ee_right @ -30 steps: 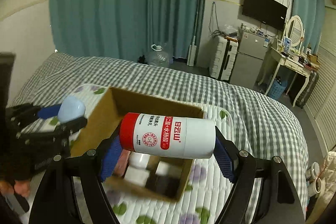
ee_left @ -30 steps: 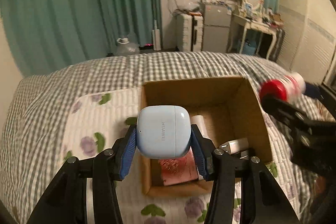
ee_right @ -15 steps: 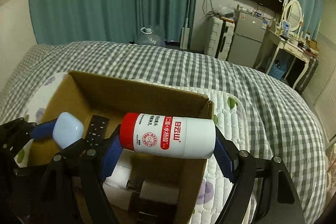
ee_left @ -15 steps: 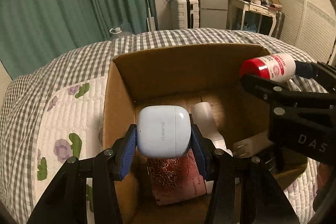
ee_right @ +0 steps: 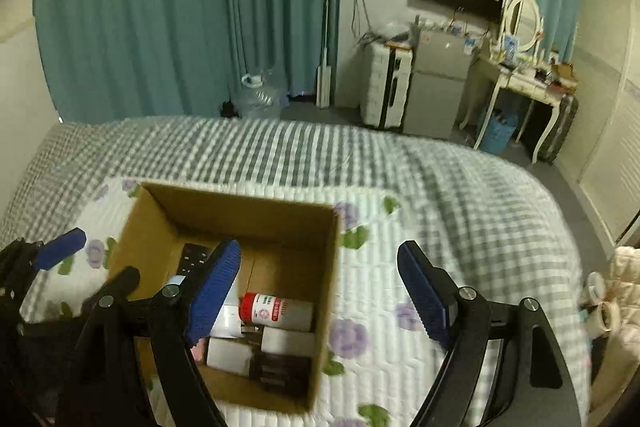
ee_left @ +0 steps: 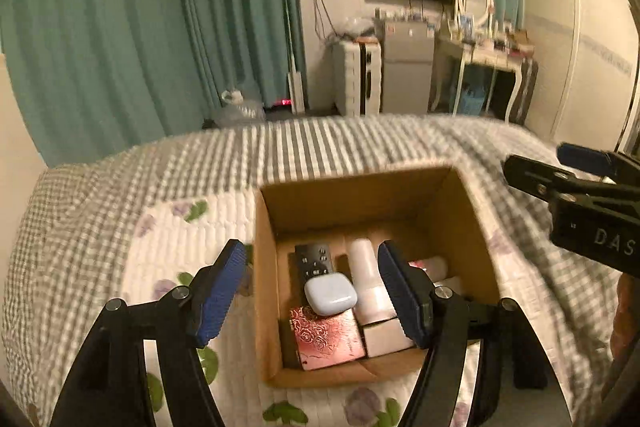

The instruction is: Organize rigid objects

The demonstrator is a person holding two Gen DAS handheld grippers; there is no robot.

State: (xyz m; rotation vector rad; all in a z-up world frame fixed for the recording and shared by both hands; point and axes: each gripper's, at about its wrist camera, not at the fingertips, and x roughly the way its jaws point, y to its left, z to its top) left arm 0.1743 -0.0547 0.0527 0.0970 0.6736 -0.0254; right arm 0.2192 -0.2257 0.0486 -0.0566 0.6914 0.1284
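Hovering above the cardboard box, the left gripper was spread wide and held nothing; the right gripper stood just as empty, its blue ribbed pads parted over the box's right wall. Directly beneath the left gripper lay the pale blue earbud case, smooth and rounded, resting on a black remote and a red rose-patterned packet. Beside it a white bottle lay with its long axis running away from the gripper. The red-capped bottle lay crosswise near the right wall, nearer the right gripper. Everything in sight already sat inside, so the coming move was probably a withdrawal upward. Beyond the box spread a quilted floral pad, soft under the stiff cardboard, then the grey checked bedspread.
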